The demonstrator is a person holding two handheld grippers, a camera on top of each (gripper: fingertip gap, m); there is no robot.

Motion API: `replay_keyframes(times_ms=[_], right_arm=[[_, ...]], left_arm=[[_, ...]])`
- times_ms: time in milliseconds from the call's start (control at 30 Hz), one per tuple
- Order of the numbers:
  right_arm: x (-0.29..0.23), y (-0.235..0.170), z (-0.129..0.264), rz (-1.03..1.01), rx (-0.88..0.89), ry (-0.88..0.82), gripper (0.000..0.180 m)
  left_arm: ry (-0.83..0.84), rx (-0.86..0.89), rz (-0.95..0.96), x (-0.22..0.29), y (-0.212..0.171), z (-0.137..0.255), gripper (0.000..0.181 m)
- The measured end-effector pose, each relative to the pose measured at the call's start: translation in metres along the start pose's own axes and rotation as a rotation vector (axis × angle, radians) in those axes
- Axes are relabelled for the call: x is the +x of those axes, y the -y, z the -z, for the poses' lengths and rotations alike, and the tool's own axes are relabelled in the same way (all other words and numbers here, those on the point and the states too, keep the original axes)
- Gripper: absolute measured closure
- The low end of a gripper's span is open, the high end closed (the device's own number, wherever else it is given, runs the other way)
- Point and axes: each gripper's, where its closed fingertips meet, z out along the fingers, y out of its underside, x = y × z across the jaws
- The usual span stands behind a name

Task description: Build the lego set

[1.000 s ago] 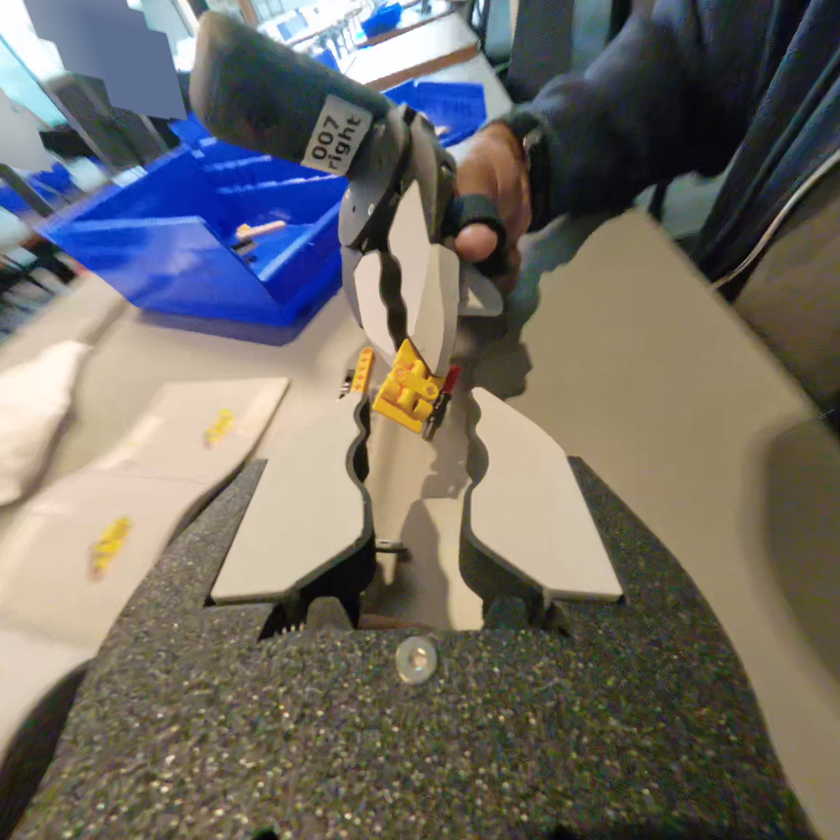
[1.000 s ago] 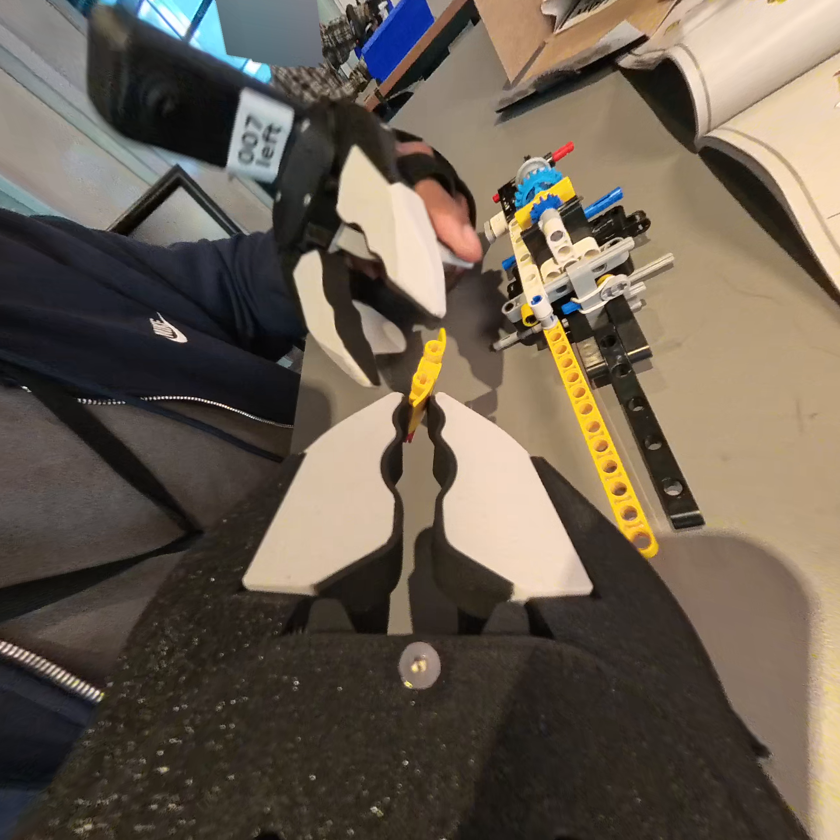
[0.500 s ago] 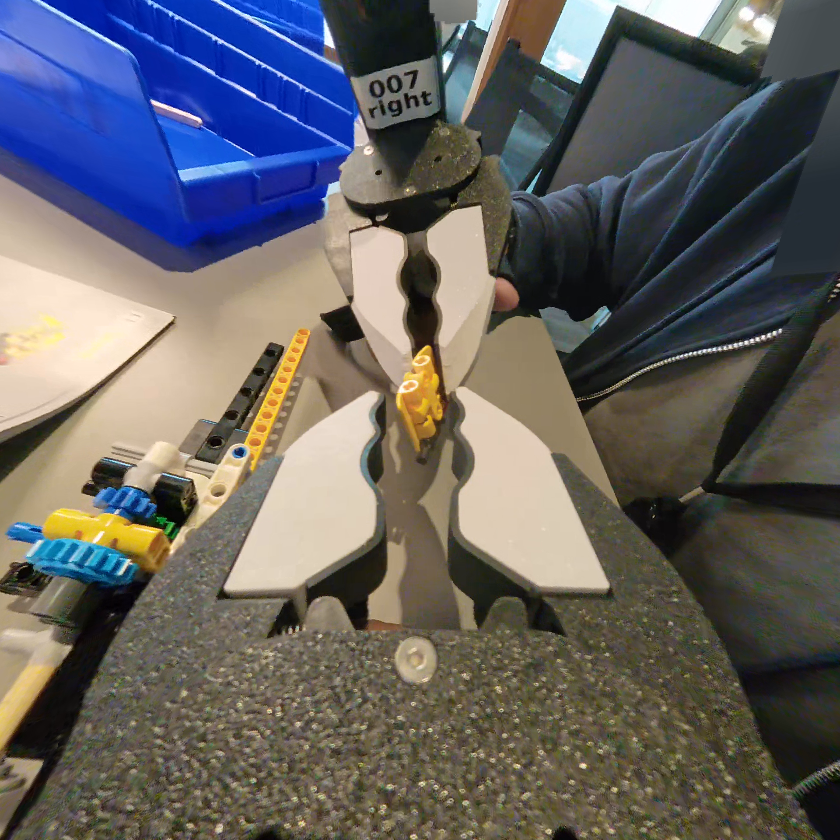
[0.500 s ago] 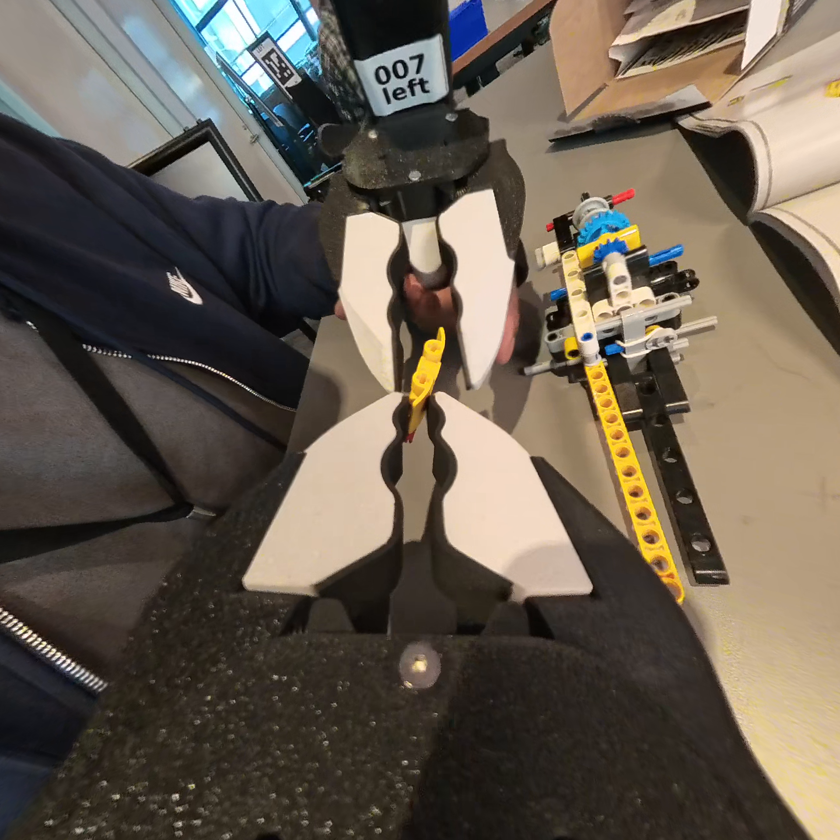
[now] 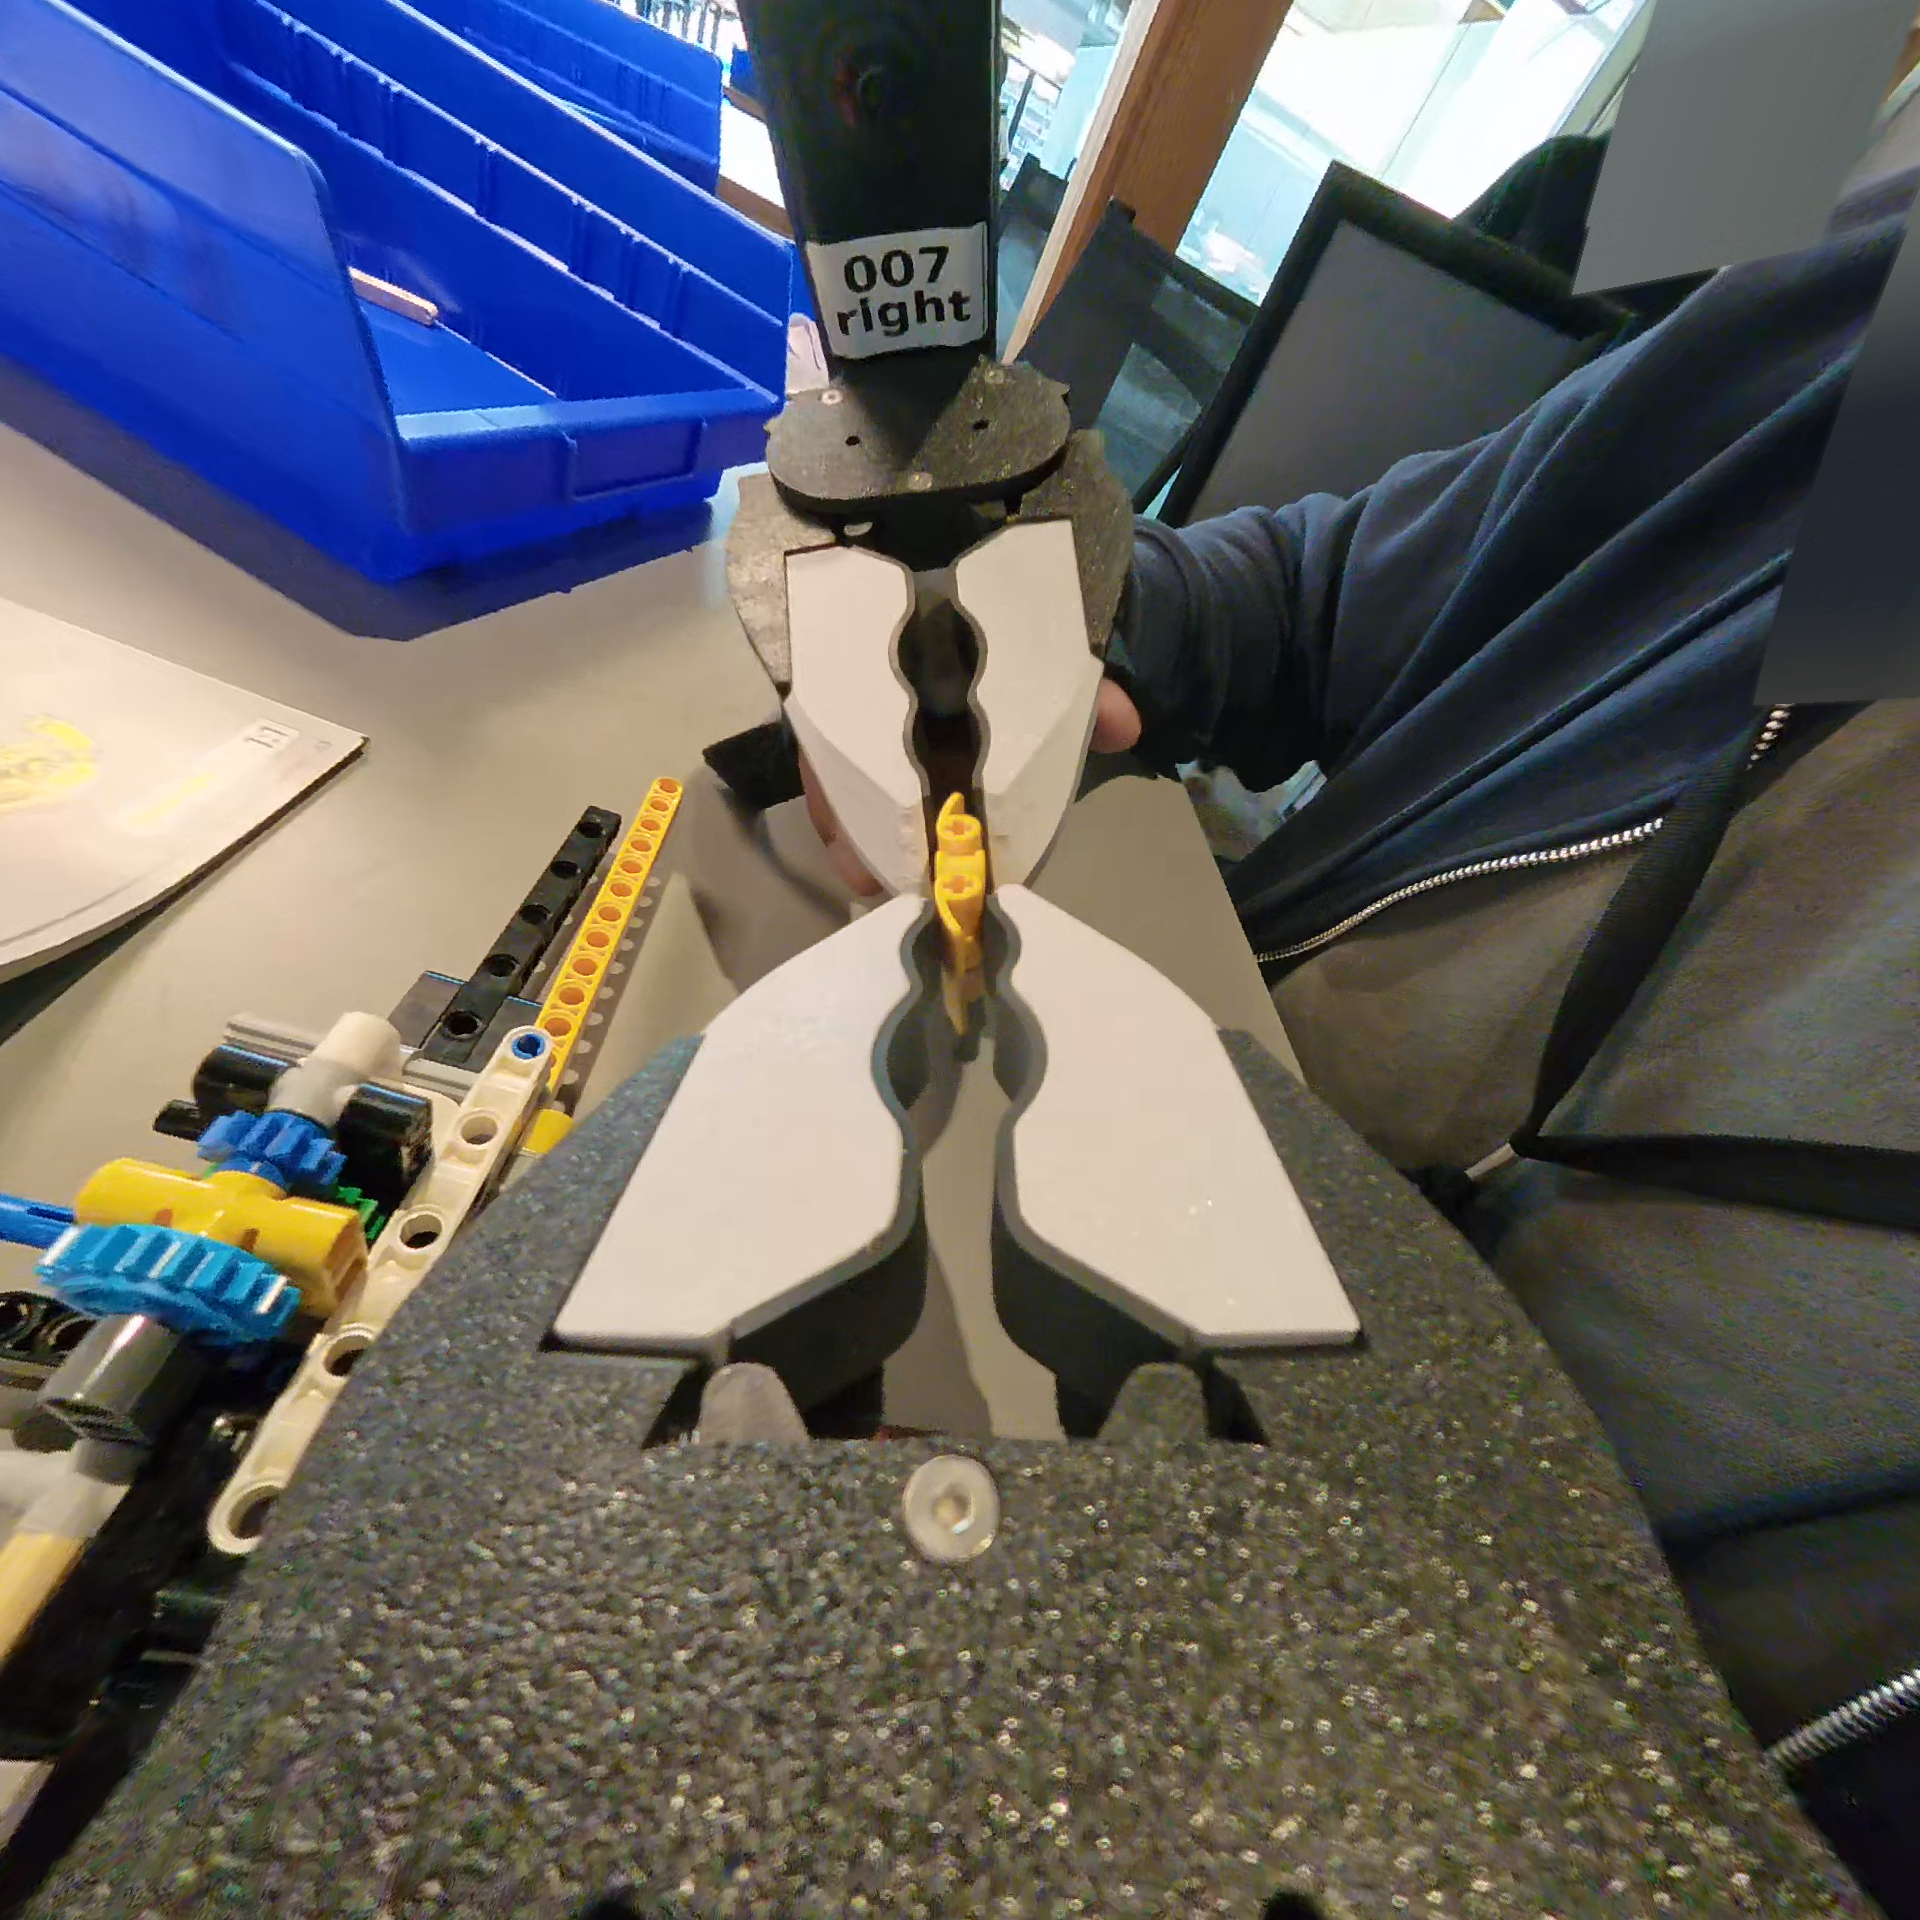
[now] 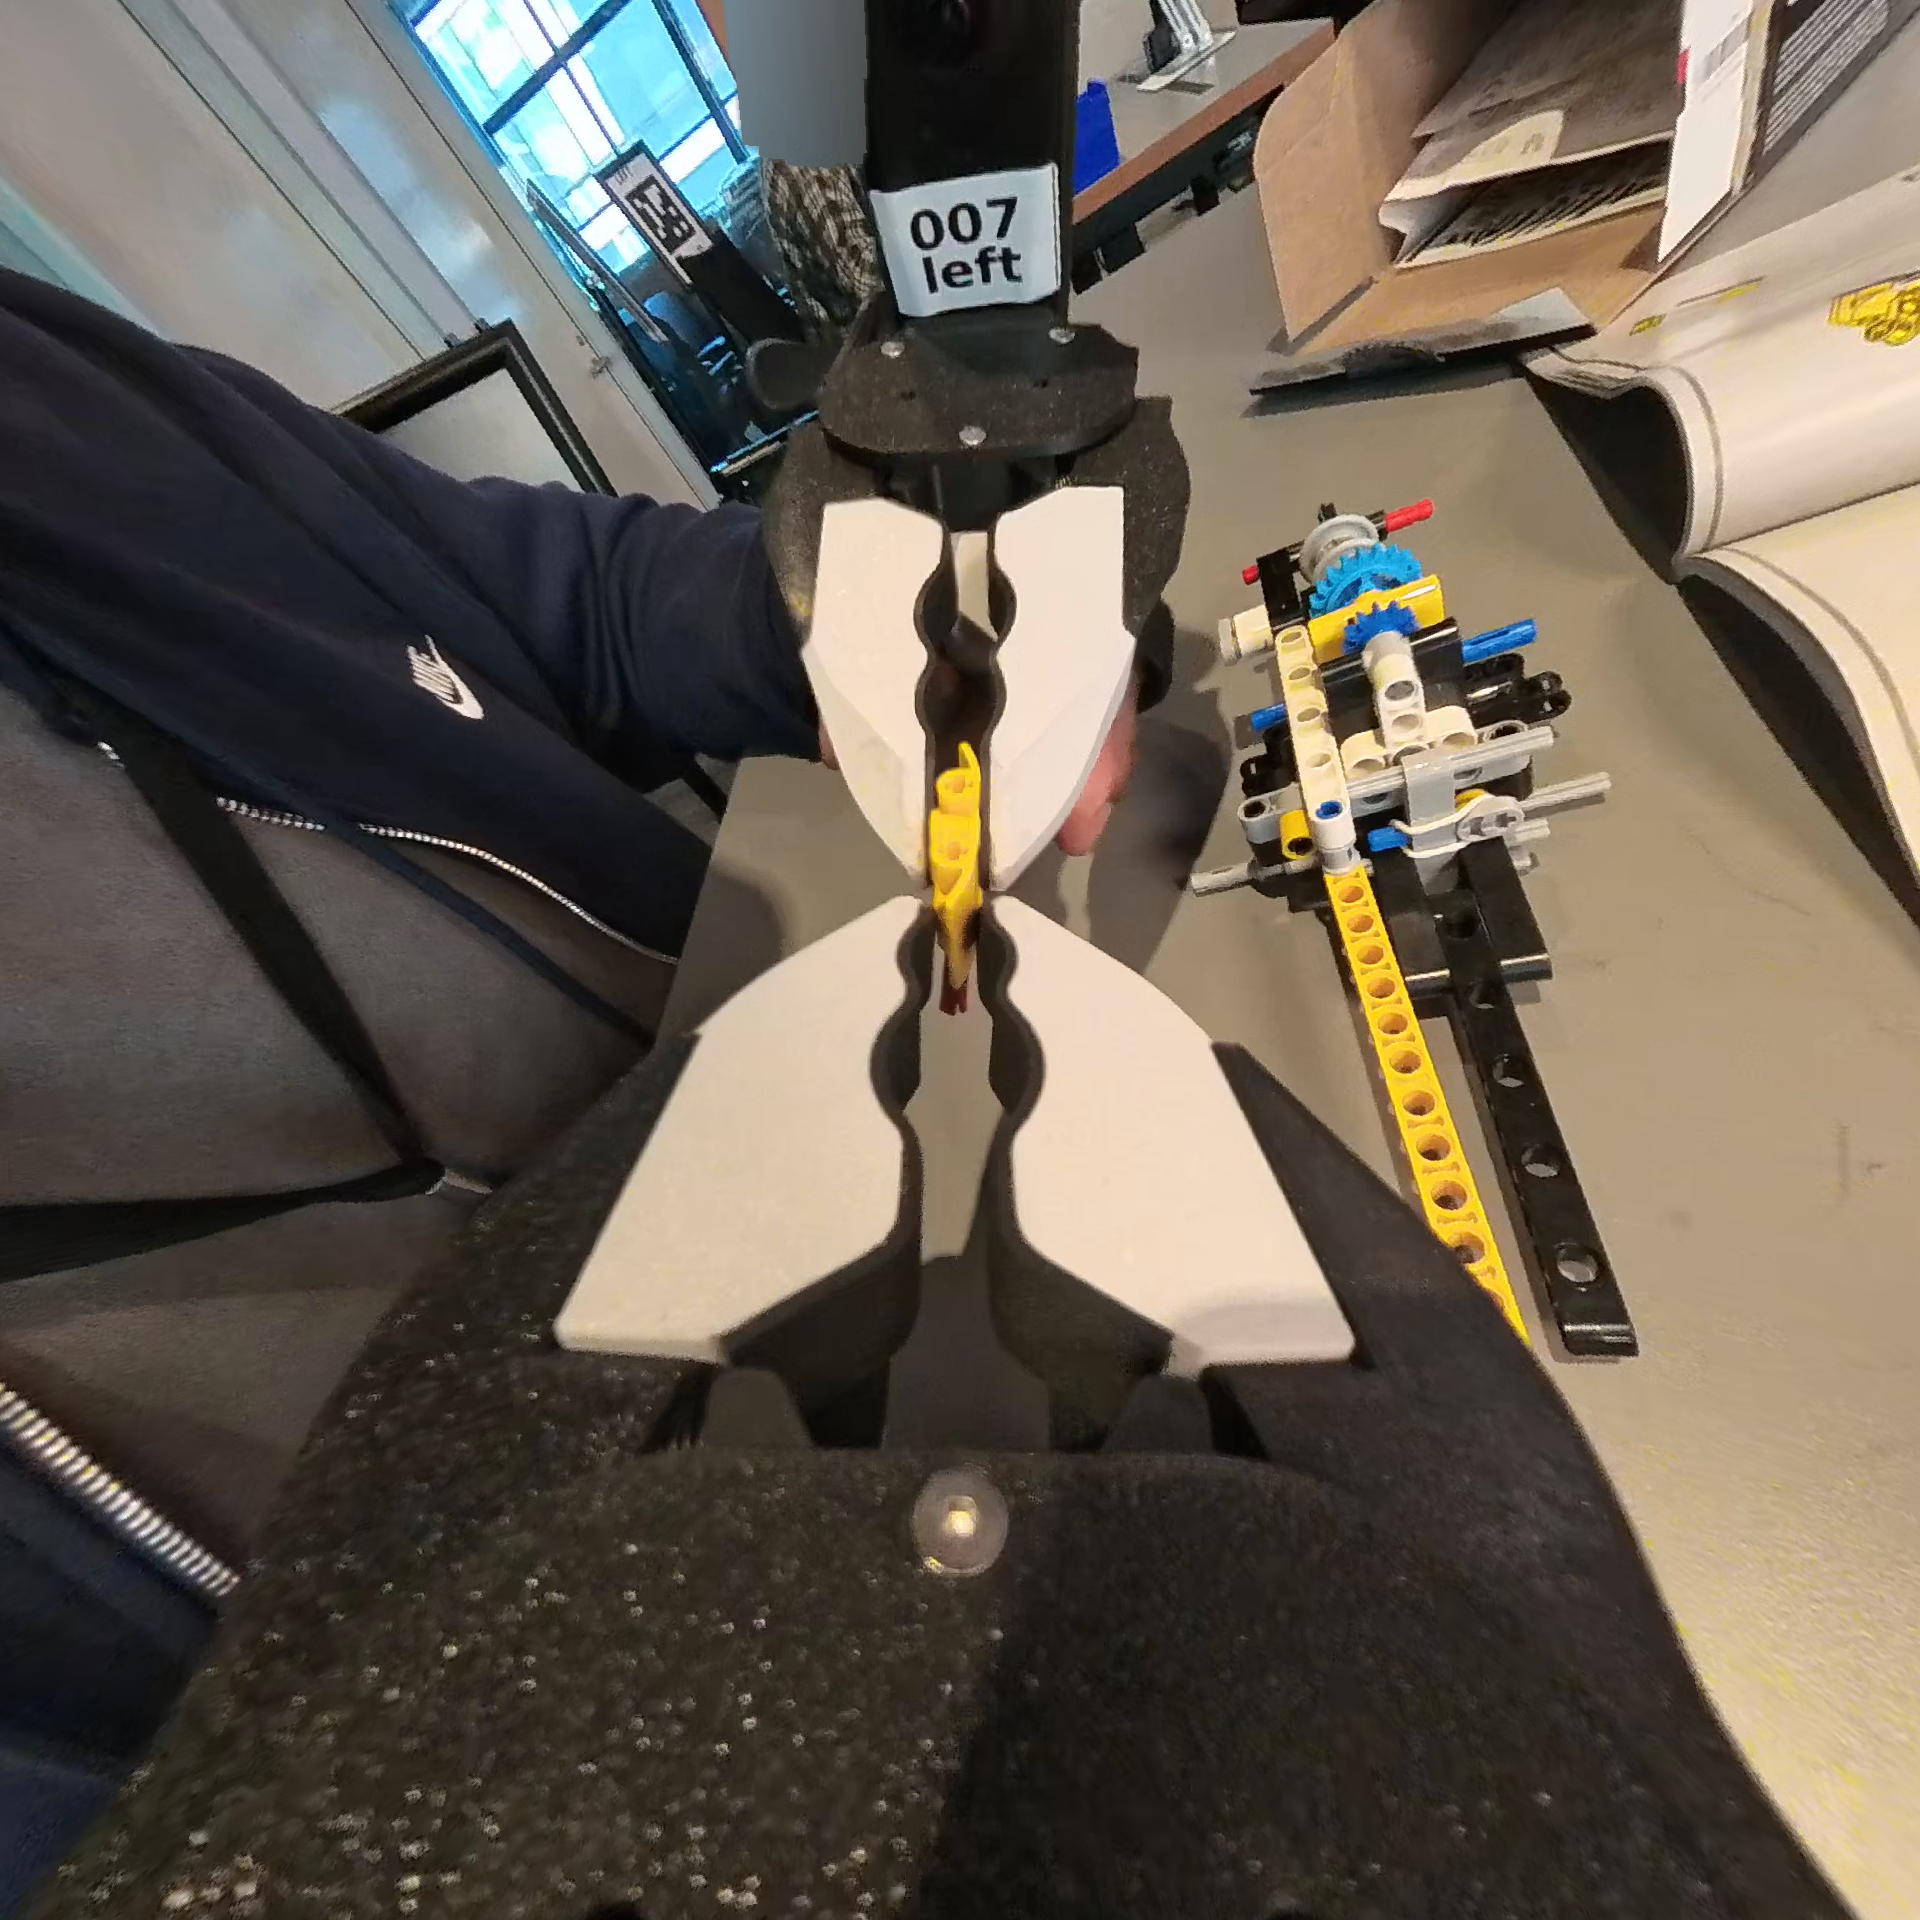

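A small yellow lego piece (image 5: pixel 956 862) with a dark red pin at one end is held in the air between the two grippers, which meet tip to tip. My left gripper (image 5: pixel 958 930) is shut on its near end in the left wrist view. My right gripper (image 6: pixel 956 925) is shut on the end with the pin (image 6: pixel 954 992). The piece (image 6: pixel 951 821) runs up between the left gripper's fingers (image 6: pixel 883 727). The partly built lego model (image 6: pixel 1392 748), with blue gears and long yellow and black beams, lies on the grey table to the right; it also shows in the left wrist view (image 5: pixel 312 1143).
Blue storage bins (image 5: pixel 416 312) stand at the back left. An open instruction booklet (image 5: pixel 125 769) lies on the table, also in the right wrist view (image 6: pixel 1787 436). A cardboard box (image 6: pixel 1455 208) sits behind the model. The person's dark jacket (image 6: pixel 312 623) is close. My two grippers' fingertips are within a few centimetres of each other.
My left gripper has moved in toward the right gripper and closed its fingers on the yellow piece. The right gripper has kept its hold.
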Motion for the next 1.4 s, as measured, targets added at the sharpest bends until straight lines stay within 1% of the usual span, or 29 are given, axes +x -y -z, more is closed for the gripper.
replay_keyframes(times_ms=[300,800,1400], right_arm=[[0.002,0.003,0.004,-0.002,0.031,-0.007,0.176],[0.012,0.008,0.008,0.011,0.091,-0.136,0.178],[0.014,0.007,0.011,0.007,0.099,-0.153,0.178]], left_arm=[[0.001,0.023,0.017,-0.002,0.003,0.003,0.173],[0.062,0.059,0.057,-0.011,0.007,0.004,0.173],[0.082,0.066,0.06,-0.011,0.007,0.003,0.173]])
